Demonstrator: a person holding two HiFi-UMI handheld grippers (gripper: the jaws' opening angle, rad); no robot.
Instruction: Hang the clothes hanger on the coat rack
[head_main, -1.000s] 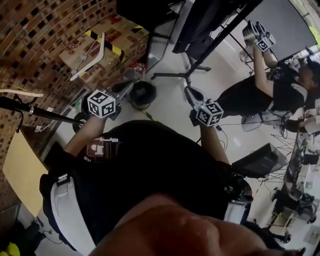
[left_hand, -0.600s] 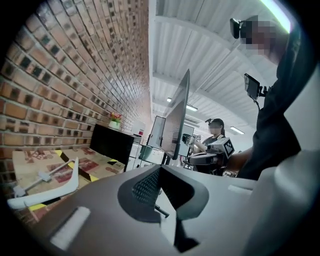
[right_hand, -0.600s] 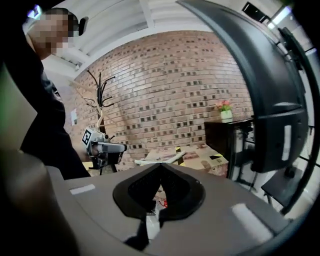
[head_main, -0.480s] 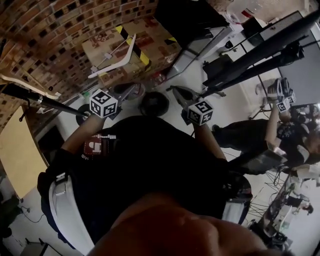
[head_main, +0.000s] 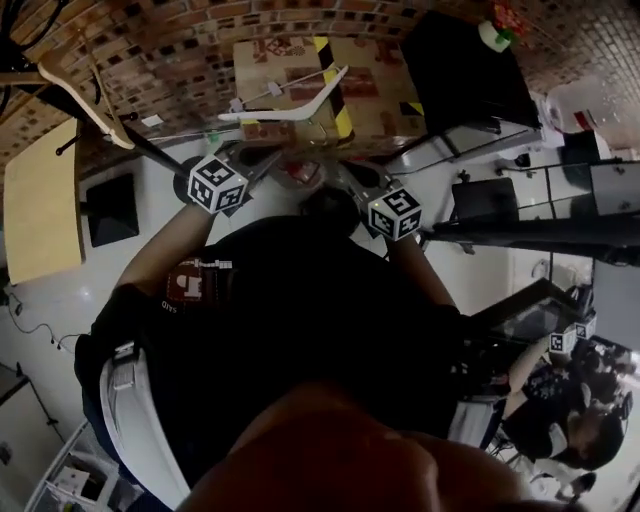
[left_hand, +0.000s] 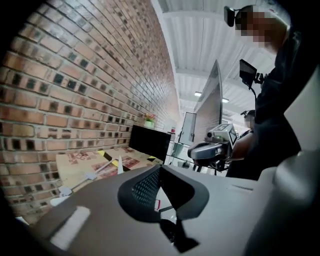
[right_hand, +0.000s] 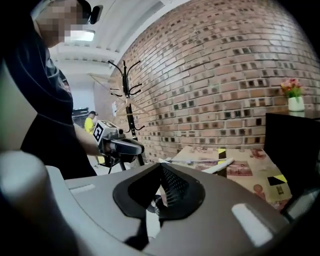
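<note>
Right now the hanger (head_main: 285, 100), a white one, is lying flat on top of a cardboard box (head_main: 270, 55) and nothing is touching it. A band of yellow-and-black tape (head_main: 335, 95) is running across the box by the hanger's right end. The box is sitting against a brick wall (head_main: 150, 40).

In the head view the rack (head_main: 150, 150) is standing to the left of the box, apart from the white hanger. It is a black pole with curved hooks, and a wooden hanger (head_main: 75, 95) is hanging from it. A tan board (head_main: 40, 200) is lying further left.

The person is holding both grippers out in front of a dark shirt (head_main: 300, 330), side by side and aimed toward the box, with each marker cube facing up. Both are near the box but not reaching it.

The left gripper (left_hand: 159, 169) is fully closed: its 2 jaws are meeting at the tips and nothing is sitting between them. Its view is looking past the jaws at the box, with the white hanger on it, and at a black screen (left_hand: 150, 142) beyond.

The right gripper (right_hand: 161, 165) is showing the same closed, empty jaws. Its view is taking in the wall, the rack off to the left, and a potted plant (right_hand: 295, 97) standing at the far right.
</note>
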